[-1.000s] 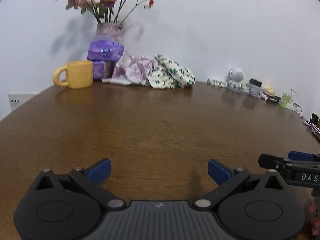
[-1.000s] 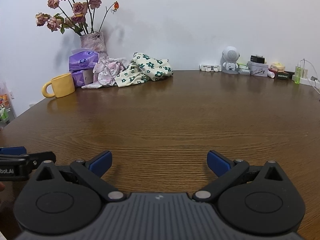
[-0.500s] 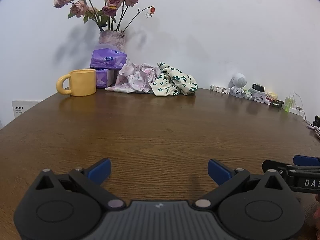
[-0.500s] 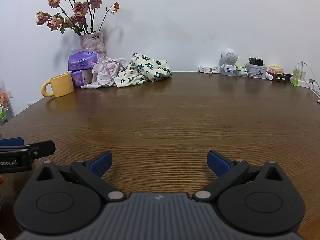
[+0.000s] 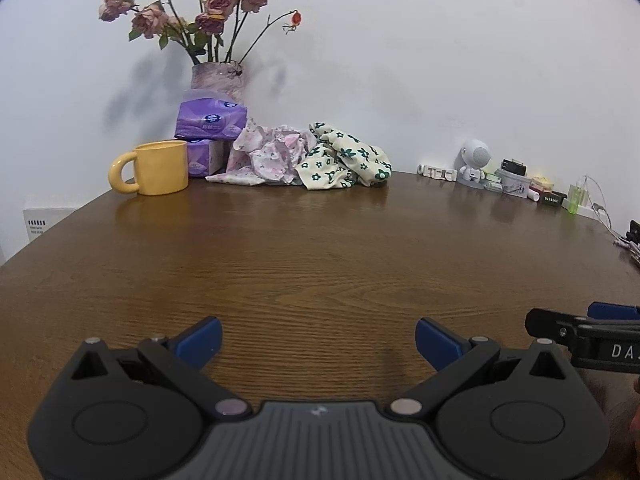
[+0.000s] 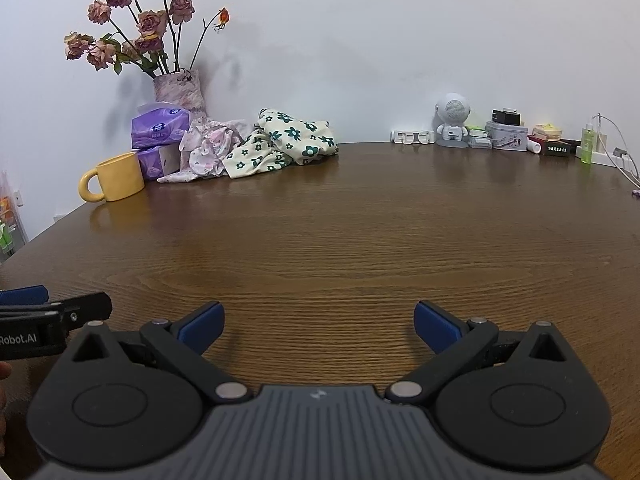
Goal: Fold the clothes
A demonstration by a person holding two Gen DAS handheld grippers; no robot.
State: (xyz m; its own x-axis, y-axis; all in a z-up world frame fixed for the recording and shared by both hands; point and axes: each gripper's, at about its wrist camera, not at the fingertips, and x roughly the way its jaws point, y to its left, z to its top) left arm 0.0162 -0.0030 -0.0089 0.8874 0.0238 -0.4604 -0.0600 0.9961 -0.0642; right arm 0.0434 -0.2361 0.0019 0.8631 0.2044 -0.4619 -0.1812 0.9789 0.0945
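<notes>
Both the left tool [image 5: 318, 334] and right tool [image 6: 318, 320] hover spread and empty, well short of the crumpled clothes [image 5: 312, 156] beside the yellow mug [image 5: 154, 168].

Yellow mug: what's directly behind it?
Behind the yellow mug stand two stacked purple tissue packs, then a vase of dried roses at the wall. The mug hides part of the lower pack; the vase's base is covered by the packs.
</notes>
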